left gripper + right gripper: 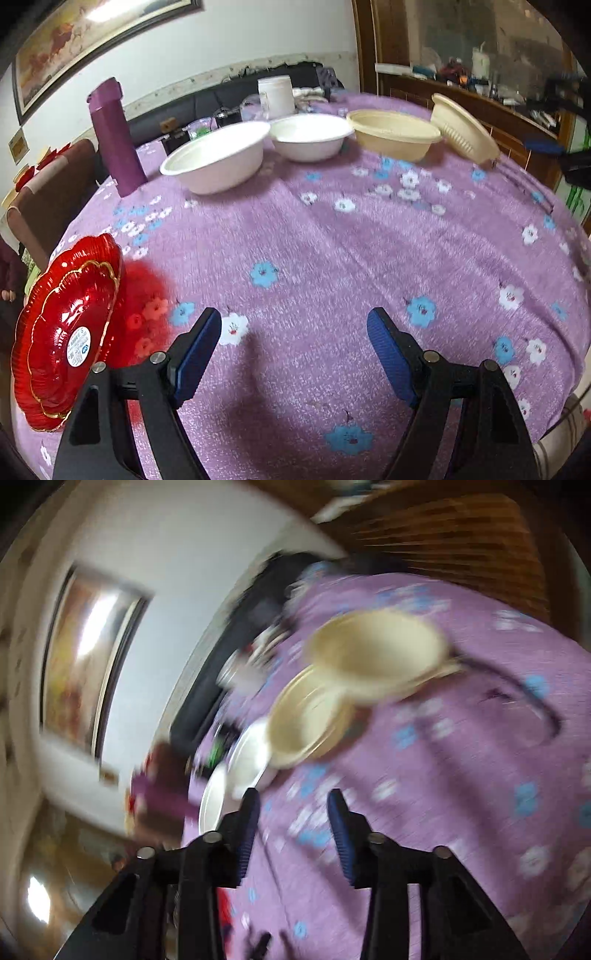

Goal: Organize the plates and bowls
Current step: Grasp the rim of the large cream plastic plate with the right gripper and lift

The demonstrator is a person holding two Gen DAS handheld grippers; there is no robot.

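In the left wrist view two white bowls (218, 160) (308, 136) and a cream bowl (395, 134) stand in a row at the far side of the purple flowered table (332, 258). A second cream bowl (463, 127) is tilted on its edge at the right end. A red plate (68, 328) lies at the near left edge. My left gripper (293, 350) is open and empty above the cloth. The right wrist view is blurred and rolled. My right gripper (293, 812) is open and empty, near the cream bowls (376, 657) (306, 720) and white bowls (251, 757).
A purple bottle (114, 136) stands left of the white bowls. A white tub (275, 94) and small clutter sit at the table's far edge. A brown chair (48, 210) is at the left. A wooden cabinet (480, 74) stands behind on the right.
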